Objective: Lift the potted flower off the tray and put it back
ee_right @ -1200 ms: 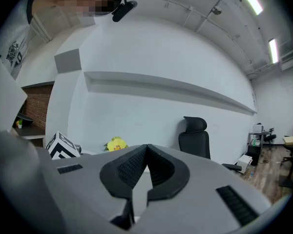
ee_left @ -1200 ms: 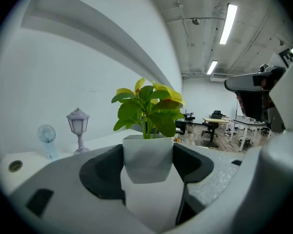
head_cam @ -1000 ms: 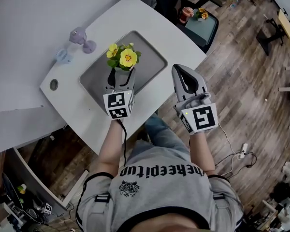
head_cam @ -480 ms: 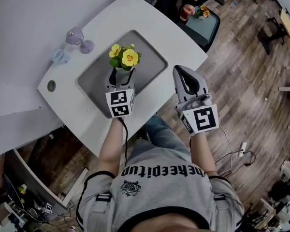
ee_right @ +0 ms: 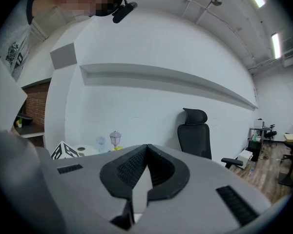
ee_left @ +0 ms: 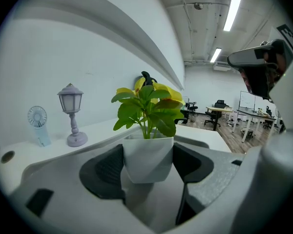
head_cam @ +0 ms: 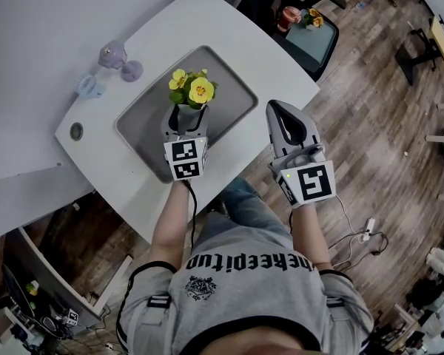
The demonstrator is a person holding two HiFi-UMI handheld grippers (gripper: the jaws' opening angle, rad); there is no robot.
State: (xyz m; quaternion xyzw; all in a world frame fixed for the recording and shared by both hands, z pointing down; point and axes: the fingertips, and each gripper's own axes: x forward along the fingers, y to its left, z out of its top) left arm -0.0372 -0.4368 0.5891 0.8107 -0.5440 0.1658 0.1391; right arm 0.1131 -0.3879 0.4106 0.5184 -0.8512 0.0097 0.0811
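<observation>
"Left gripper (head_cam: 183, 118): what is it doing?"

"It's clamped on the white pot of the potted flower (ee_left: 147, 156), over the tray (head_cam: 233, 95) by its near edge. I can't tell if the pot is clear of the tray."

"And the right gripper (head_cam: 284, 118)?"

"Jaws together, empty, beyond the surface's (head_cam: 207, 21) near edge. I'd judge this the lift; next comes an upright set-down on the tray."
</observation>
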